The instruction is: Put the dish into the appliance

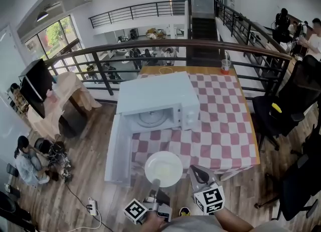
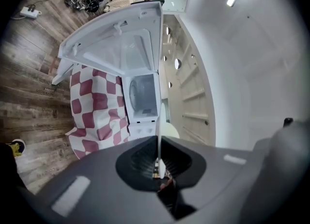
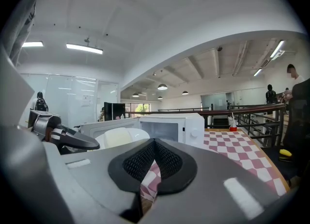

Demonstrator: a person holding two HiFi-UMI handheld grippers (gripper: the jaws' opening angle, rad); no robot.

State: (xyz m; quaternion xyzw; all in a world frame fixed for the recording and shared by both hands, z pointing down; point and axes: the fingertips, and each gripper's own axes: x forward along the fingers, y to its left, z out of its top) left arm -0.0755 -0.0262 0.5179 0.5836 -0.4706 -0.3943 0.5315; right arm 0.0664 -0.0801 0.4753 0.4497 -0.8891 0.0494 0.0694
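A white microwave stands on the table with the red-and-white checked cloth, and its door is swung wide open toward me. My left gripper is shut on the rim of a white plate, held level just off the table's near edge in front of the open cavity. In the left gripper view the plate runs edge-on between the pads of the left gripper, with the microwave ahead. My right gripper is beside the plate, shut and holding nothing. From the right gripper I see the plate and the microwave.
A cup with a straw sits at the table's far end by the dark railing. Black chairs stand to the right. A power strip and cables lie on the wooden floor at left, near a seated person.
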